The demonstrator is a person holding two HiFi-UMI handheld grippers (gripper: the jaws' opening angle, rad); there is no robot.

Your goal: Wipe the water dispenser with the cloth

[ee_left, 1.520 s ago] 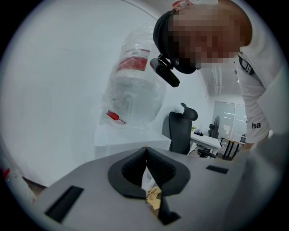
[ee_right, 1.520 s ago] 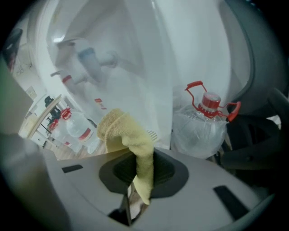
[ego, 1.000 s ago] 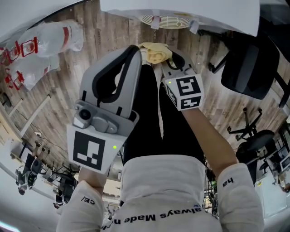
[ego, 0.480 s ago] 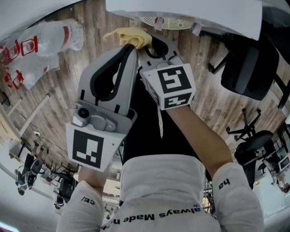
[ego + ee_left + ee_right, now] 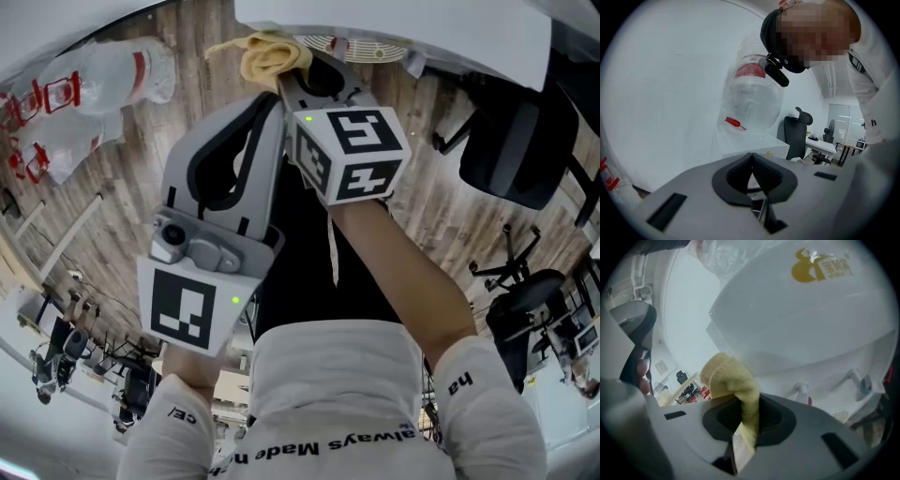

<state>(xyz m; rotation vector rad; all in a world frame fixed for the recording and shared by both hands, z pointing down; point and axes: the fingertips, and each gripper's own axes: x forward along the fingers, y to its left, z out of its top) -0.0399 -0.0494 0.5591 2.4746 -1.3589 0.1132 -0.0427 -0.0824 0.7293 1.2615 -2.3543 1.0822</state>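
Right gripper (image 5: 749, 418) pinching crumpled yellow cloth (image 5: 725, 376), near white water dispenser (image 5: 801, 329), left gripper (image 5: 752, 173) pressed together, empty

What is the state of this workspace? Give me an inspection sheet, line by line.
Surface: wood-plank floor.
Job's things: white water dispenser with two taps; bunched yellow cloth close to its front, contact cannot be told.
Clutter: clear plastic bottle with a red label, left of the dispenser by the wall.
Grippers: right gripper jaws clamp the cloth; left gripper jaws together, empty.
Cables: one thin white cord hanging at the person's front, purpose unclear; nothing else seen.
Surroundings: black office chair right of the dispenser; more chairs and desks beyond.
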